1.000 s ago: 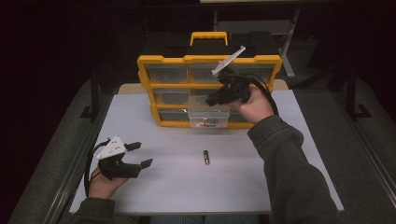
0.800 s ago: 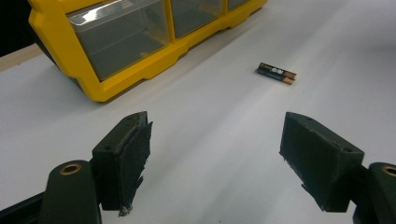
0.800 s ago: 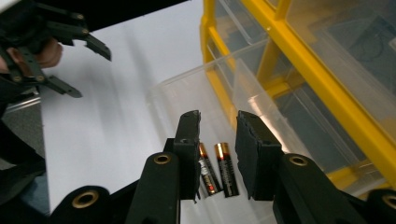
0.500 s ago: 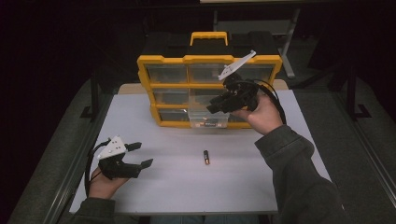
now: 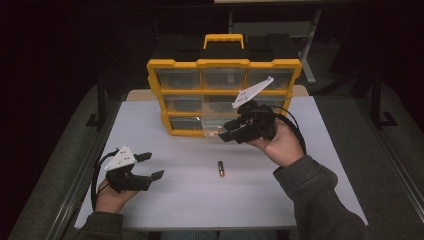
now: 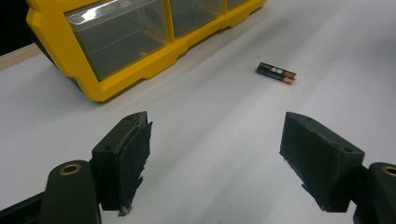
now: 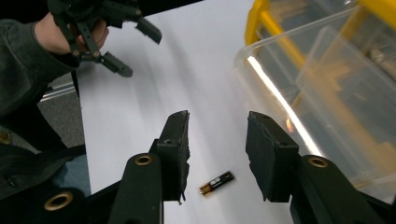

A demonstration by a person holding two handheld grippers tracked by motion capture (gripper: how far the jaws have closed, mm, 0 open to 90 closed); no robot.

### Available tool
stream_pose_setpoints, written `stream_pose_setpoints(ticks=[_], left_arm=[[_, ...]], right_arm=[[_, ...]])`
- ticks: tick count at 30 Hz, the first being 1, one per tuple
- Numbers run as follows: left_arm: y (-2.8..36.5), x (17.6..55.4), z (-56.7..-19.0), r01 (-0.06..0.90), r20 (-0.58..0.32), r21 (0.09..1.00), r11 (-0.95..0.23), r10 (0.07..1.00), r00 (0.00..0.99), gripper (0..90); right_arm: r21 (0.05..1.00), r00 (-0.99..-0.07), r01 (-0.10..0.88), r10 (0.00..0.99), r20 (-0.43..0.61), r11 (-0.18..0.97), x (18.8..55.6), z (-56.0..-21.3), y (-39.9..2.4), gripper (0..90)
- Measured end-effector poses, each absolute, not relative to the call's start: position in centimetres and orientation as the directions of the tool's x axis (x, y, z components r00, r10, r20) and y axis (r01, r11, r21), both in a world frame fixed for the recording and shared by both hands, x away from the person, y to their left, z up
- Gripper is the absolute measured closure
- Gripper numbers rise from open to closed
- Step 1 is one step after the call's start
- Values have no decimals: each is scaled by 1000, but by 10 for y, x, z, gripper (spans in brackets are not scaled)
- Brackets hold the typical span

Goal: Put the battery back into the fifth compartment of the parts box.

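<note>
Battery (image 5: 220,169), one, lies between two empty grippers: left gripper (image 5: 148,165) spread wide, right gripper (image 5: 224,133) just opening beside one drawer organizer (image 5: 160,85)

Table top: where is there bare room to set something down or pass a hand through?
Bare white table lies right of the battery, between the right tongs and the near edge. Another bare patch runs from the left tongs up to the yellow organizer. It is crowded at the pulled-out clear drawer, where the right tongs hover, jaws just opening, empty.
</note>
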State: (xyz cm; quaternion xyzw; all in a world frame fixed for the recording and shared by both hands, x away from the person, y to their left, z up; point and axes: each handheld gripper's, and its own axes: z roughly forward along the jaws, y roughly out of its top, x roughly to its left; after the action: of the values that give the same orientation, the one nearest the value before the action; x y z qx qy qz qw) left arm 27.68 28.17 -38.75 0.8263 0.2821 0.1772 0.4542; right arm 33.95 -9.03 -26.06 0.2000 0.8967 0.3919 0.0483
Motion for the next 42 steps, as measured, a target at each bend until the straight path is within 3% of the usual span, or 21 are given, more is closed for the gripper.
stream_pose_setpoints(ticks=[17, 34, 42], left_arm=[[282, 277, -388, 302, 39, 851, -430, 625, 780, 235], [283, 277, -389, 301, 37, 852, -428, 624, 781, 235], [282, 276, -389, 304, 31, 855, -420, 626, 779, 235]], right_arm=[[700, -890, 393, 439, 125, 597, 324, -301, -90, 509], [641, -872, 427, 477, 105, 638, 319, -343, -77, 482], [606, -863, 448, 496, 100, 657, 322, -379, -66, 478]])
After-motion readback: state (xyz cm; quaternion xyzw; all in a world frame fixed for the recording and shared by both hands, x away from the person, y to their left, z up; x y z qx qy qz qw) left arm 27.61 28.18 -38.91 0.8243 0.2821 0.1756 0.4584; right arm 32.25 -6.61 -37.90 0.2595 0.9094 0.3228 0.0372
